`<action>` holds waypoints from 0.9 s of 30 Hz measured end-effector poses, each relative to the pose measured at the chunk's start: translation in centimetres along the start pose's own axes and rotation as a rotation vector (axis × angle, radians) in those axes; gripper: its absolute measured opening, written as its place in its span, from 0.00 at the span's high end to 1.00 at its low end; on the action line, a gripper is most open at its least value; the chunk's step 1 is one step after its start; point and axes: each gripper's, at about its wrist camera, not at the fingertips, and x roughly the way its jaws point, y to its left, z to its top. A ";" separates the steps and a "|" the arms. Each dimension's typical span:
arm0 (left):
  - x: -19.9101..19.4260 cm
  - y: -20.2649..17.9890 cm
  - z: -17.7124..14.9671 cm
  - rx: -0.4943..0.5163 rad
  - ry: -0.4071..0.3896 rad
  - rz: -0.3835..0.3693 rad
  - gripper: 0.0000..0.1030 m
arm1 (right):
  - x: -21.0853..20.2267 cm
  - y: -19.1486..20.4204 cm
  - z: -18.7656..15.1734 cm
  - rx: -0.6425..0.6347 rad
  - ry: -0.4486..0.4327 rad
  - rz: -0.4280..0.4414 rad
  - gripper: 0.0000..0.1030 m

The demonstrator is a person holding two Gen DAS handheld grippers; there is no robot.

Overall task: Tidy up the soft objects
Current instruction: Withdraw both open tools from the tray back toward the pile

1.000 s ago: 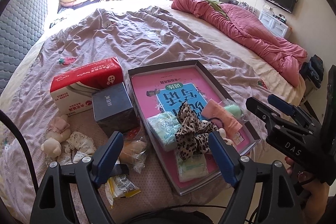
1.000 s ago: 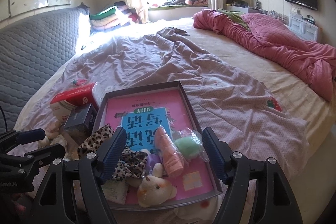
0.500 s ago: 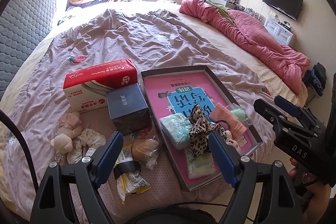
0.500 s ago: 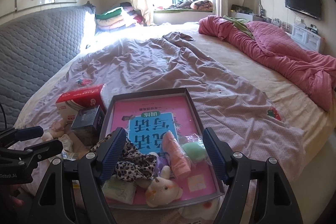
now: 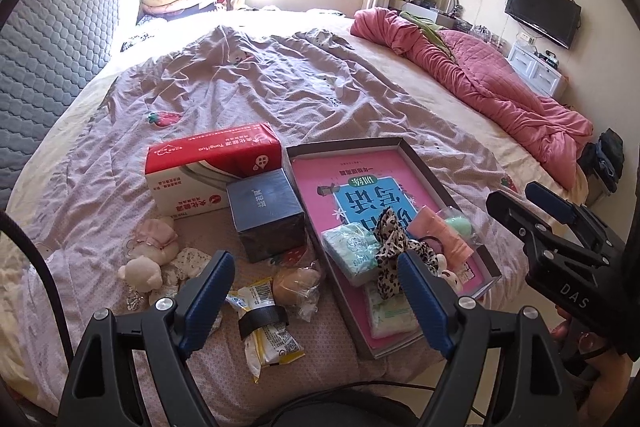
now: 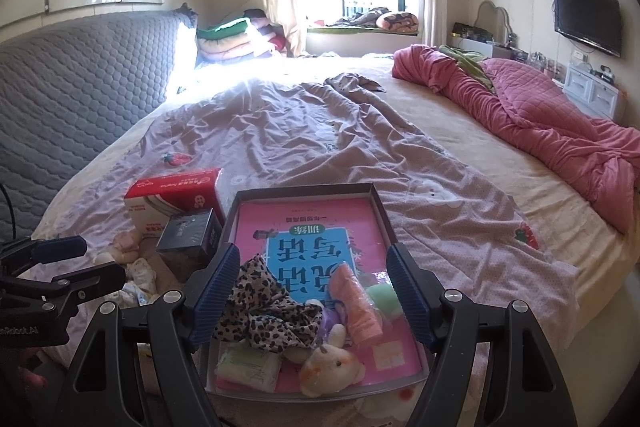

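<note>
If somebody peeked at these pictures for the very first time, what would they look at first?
Probably the shallow box with the bright pink book inside, near the bed's front edge, with a leopard-print scrunchie and a little plush bunny piled on it. Next, the red and white tissue box just left of it, and the big crumpled pink quilt along the bed's far right side.

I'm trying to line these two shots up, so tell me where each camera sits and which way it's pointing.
Left wrist: on the open left gripper, angled down at the snack packets and tray; right gripper and a hand show at right.
Right wrist: on the open right gripper, angled down at the tray; left gripper shows at left.
Shared: tray, leopard cloth, tissue box, bed.
</note>
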 end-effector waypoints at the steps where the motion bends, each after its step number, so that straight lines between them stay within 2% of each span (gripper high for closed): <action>1: -0.2 0.2 0.0 -0.002 -0.001 0.001 0.20 | -0.1 0.2 0.1 -0.003 -0.002 0.001 0.25; 14: -2.1 2.8 0.0 -0.040 -0.025 0.039 0.20 | -1.2 2.3 0.9 -0.039 -0.023 0.030 0.25; 27: -4.3 7.6 0.0 -0.127 -0.060 0.087 0.20 | -2.1 5.5 1.7 -0.099 -0.047 0.078 0.25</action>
